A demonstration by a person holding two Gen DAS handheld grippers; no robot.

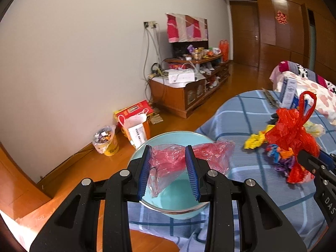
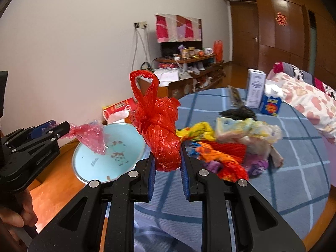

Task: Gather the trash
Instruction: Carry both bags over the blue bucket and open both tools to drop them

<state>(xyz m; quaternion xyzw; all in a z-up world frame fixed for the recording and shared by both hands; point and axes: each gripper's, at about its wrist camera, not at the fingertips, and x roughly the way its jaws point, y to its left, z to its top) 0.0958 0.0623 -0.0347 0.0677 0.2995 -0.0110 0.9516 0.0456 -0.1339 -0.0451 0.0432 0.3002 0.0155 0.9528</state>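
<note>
My left gripper (image 1: 169,166) hangs over a light blue bowl (image 1: 178,201) at the edge of the blue plaid table (image 1: 247,113). Its jaws stand apart with a thin pink plastic bag (image 1: 168,161) between them; in the right wrist view the pink bag (image 2: 90,134) hangs from the left gripper's tips (image 2: 63,128) above the bowl (image 2: 100,163). My right gripper (image 2: 167,161) is shut on a knotted red plastic bag (image 2: 161,132), held up off the table; it also shows in the left wrist view (image 1: 292,134). A pile of colourful wrappers (image 2: 226,147) lies behind it.
A white carton (image 2: 255,90) and a blue box (image 2: 271,105) stand at the table's far side. A bed with a pink quilt (image 2: 304,98) is on the right. A wooden TV cabinet (image 1: 189,88), boxes and a bagged cup (image 1: 107,140) line the wall on the wooden floor.
</note>
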